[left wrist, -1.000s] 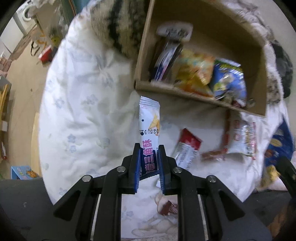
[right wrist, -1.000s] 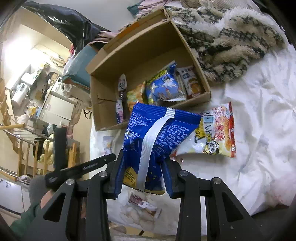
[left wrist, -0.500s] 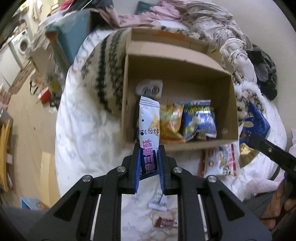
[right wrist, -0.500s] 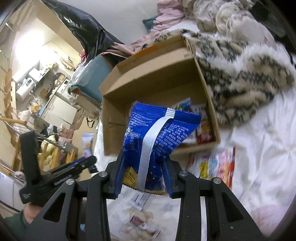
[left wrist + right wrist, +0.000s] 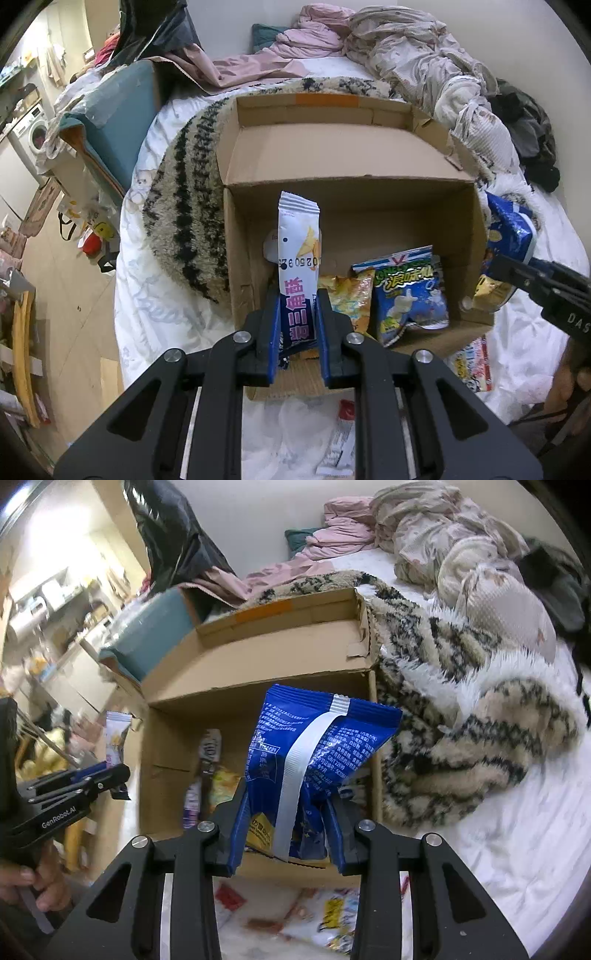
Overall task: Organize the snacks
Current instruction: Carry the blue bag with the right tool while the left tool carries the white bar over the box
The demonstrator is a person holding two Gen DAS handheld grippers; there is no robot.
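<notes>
Both tongs hang over the open cardboard box [image 5: 369,218] on the bed [image 5: 155,306]. The left tongs [image 5: 297,328] pinch a slim white snack packet [image 5: 298,254] upright above the box's near left corner. The right tongs [image 5: 286,825] pinch a blue snack bag [image 5: 314,753] above its near right side. Other snack bags [image 5: 406,295] already lie inside, and more packets [image 5: 474,363] rest on the sheet just beside the box.

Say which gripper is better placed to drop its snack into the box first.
Left. The left gripper holds its white stick pack over the cardboard box; the right gripper's blue bag sits at the box's right wall.
</notes>
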